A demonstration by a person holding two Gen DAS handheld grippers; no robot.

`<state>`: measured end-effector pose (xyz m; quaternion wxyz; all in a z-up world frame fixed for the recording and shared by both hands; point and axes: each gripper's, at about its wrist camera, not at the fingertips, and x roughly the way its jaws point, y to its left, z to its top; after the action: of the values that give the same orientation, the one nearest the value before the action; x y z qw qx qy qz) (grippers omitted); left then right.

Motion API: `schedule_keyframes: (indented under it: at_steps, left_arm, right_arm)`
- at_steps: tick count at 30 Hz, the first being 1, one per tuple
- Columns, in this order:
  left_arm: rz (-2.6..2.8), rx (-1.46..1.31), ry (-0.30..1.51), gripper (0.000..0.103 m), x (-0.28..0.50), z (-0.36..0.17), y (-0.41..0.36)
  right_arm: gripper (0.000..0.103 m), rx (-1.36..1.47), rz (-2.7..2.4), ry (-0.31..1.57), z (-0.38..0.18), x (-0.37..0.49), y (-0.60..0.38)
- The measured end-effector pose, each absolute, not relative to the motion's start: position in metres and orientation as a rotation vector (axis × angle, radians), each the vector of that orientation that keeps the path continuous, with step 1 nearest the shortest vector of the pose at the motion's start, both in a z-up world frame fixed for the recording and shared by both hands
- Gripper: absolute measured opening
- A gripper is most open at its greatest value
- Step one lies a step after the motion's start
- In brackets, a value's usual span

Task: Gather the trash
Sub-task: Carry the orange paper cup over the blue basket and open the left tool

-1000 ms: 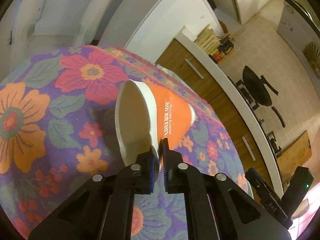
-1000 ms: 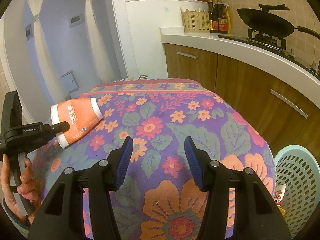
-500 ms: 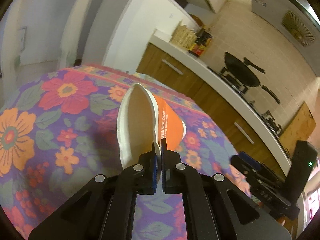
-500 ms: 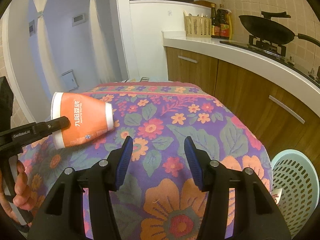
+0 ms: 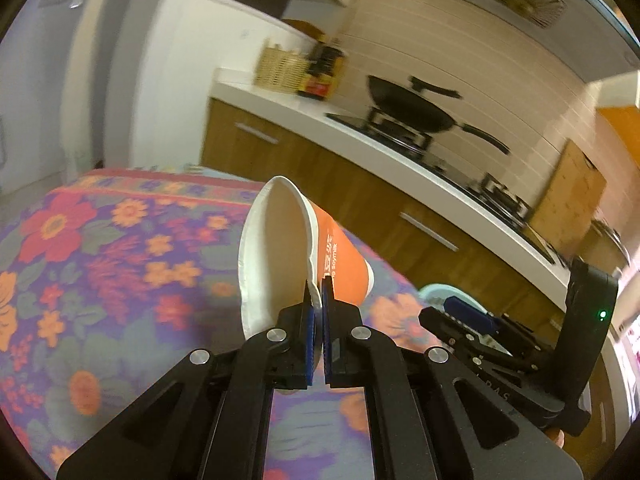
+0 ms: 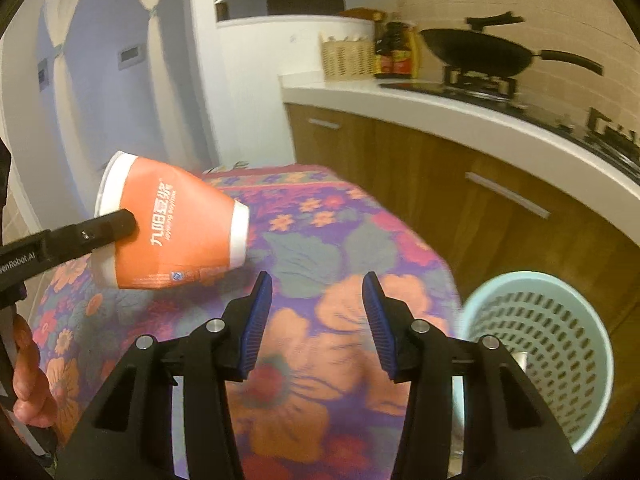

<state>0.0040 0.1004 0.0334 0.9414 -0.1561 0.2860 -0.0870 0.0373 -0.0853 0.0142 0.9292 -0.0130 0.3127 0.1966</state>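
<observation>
My left gripper [image 5: 318, 284] is shut on the rim of an orange and white paper cup [image 5: 280, 256]. It holds the cup on its side in the air above the floral tablecloth [image 5: 100, 264]. In the right wrist view the cup [image 6: 176, 224] hangs at the left with the left gripper [image 6: 120, 220] pinching its rim. My right gripper [image 6: 318, 304] is open and empty over the table's near part. A pale blue perforated trash basket [image 6: 540, 344] stands on the floor to the right of the table; its rim also shows in the left wrist view [image 5: 444, 294].
A kitchen counter [image 6: 480, 120] with wooden cabinets runs behind the table and the basket. A black wok [image 6: 476, 52], bottles and a wicker basket [image 6: 346, 58] stand on it. Something small lies inside the trash basket.
My left gripper has lifted the cup higher off the table and carried it to the right, toward the basket. The right gripper has stayed open and shifted a little right.
</observation>
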Motion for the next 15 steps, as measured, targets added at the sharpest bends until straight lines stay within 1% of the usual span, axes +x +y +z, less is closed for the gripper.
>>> schedule_keyframes:
  at_steps: [7,15]
  left_arm:
    - [-0.284,-0.222,0.623,0.001,0.020,0.029,0.017]
    - [-0.413,-0.140,0.657,0.001,0.047,0.027,-0.069]
  right_arm:
    - [0.043,0.010,0.308,0.627,0.027,0.028,-0.148]
    - [0.043,0.072,0.160,0.664,0.021,0.031,-0.229]
